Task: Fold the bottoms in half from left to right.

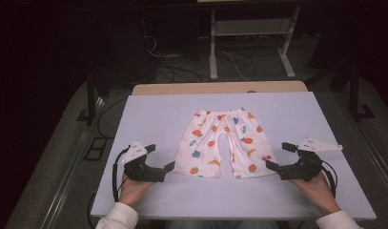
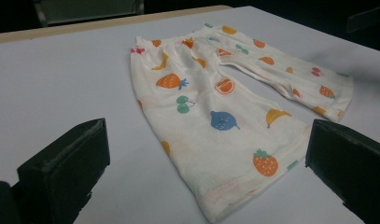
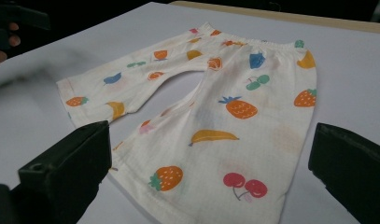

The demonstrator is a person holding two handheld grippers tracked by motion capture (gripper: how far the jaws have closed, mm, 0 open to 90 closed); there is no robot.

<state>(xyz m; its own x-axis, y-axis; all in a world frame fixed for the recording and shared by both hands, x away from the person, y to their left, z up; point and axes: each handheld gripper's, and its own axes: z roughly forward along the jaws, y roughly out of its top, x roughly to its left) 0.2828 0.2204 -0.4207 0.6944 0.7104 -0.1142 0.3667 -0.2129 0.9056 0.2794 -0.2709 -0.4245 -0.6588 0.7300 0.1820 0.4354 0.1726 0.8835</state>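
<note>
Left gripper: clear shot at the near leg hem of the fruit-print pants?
Probably yes. The left gripper sits open beside the pants, which lie flat on the table, and the leg hem lies between its jaws in the left gripper view with nothing across it. The right gripper is at the other leg.

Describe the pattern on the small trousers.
White trousers printed with coloured fruit; clearest in the right gripper view.
</note>
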